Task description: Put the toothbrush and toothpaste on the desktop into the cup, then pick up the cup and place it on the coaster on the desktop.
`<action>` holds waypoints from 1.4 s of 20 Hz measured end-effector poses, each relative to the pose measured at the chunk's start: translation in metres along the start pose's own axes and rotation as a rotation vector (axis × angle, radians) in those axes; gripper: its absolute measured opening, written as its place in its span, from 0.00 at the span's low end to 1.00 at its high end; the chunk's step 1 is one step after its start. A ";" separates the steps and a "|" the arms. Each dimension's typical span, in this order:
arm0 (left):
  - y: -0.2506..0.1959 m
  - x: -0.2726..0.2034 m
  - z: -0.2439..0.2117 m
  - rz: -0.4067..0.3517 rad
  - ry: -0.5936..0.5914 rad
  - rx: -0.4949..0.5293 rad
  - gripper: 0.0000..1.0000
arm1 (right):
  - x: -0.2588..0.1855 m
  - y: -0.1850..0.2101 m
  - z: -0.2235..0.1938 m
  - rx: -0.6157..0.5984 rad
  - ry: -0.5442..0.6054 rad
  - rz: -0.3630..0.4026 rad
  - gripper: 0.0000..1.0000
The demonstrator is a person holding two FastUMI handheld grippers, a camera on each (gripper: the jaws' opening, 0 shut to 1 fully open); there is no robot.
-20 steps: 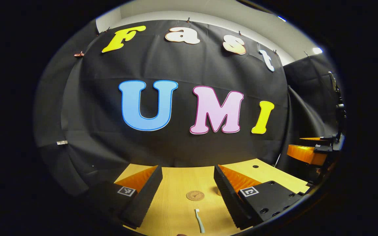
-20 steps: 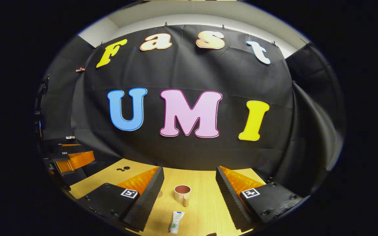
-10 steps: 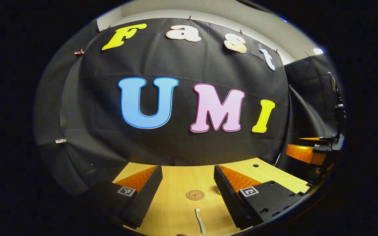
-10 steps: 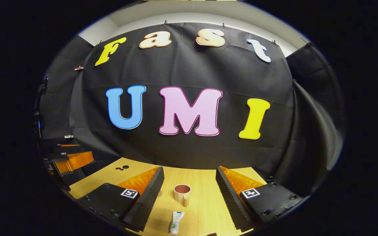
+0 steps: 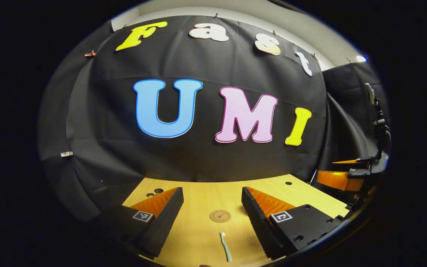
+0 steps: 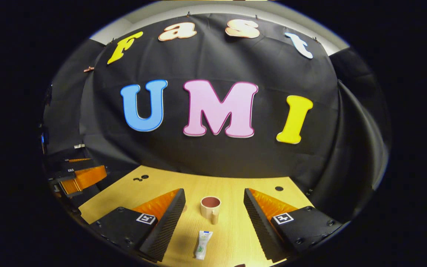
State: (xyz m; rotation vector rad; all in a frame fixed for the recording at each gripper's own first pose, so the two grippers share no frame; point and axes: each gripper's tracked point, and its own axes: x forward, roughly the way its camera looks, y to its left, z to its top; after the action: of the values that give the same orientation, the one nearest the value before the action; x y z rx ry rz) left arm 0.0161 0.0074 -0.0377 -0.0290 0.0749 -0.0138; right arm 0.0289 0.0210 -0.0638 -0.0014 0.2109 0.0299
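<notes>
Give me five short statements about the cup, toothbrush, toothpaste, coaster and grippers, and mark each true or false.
1. The toothbrush lies on the desktop. True.
2. The toothpaste is inside the cup. False: it lies flat on the desktop, nearer the camera than the cup.
3. The cup stands on the coaster. False: the coaster is bare.
4. The right gripper is open. True.
5. The left gripper is shut on the toothbrush. False: it is open and holds nothing.
</notes>
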 end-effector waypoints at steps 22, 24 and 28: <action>0.052 -0.010 -0.114 0.091 0.220 -0.068 1.00 | 0.079 0.032 -0.298 0.052 0.854 0.018 0.98; 0.055 -0.009 -0.122 0.099 0.235 -0.075 1.00 | 0.084 0.033 -0.305 0.050 0.880 0.017 0.98; 0.056 -0.004 -0.126 0.106 0.248 -0.104 1.00 | 0.090 0.033 -0.315 0.069 0.929 0.006 0.89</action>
State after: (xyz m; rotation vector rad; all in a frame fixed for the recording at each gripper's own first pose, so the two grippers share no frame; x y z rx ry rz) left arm 0.0034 0.0597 -0.1651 -0.1277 0.3252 0.0930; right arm 0.0503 0.0554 -0.3911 0.0552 1.1409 0.0258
